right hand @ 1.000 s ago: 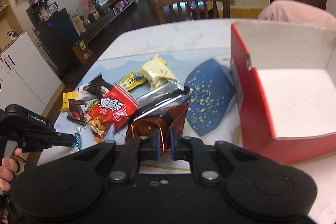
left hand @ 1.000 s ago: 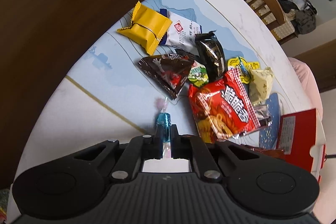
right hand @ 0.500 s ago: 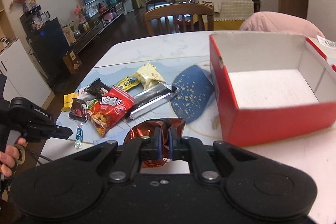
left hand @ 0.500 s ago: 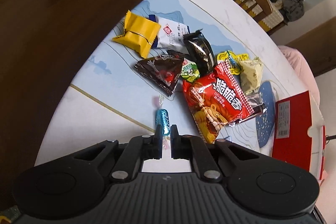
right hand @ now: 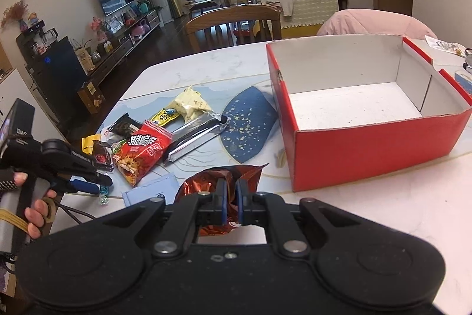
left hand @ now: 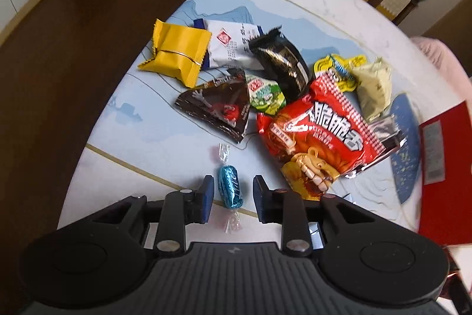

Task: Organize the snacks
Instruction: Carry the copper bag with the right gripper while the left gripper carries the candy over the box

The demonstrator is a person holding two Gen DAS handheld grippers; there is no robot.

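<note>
Snacks lie scattered across our worktop [left hand: 295, 11], a pale marbled surface with blue painted shapes. Our left tongs [left hand: 231, 195] point steeply down over a small blue-wrapped candy [left hand: 230, 190], which rests on the worktop between the two blue pads; the jaws are opening, with a gap on each side of the candy, so the pads do not press on it. Beyond it sits the heap: a large red crisp bag [left hand: 318, 135] nearest, a dark triangular chocolate packet [left hand: 218, 108] to its left, a small green packet [left hand: 265, 96] between them, a yellow packet [left hand: 177, 52] at the far left, a white packet with blue edges [left hand: 233, 46] just behind it, a black glossy packet [left hand: 280, 61], a yellow cartoon pouch [left hand: 333, 70], a cream packet [left hand: 374, 87] and a silver wrapper [left hand: 386, 135] partly under the red bag.

Our right tongs [right hand: 231, 204] are clenched on a crinkled copper-red foil bag [right hand: 206, 182], whose upper part spreads out ahead of the fingers; we cannot tell whether it is lifted clear of the worktop. Just to its right stands the open red box [right hand: 368, 149], white inside and holding nothing we can see. From the right wrist view we also see our left hand [right hand: 32, 214] gripping the handle of the left tongs at the near left edge, with the blue candy below their tips. A wooden chair [right hand: 233, 22] stands at the far side of the worktop.
</note>
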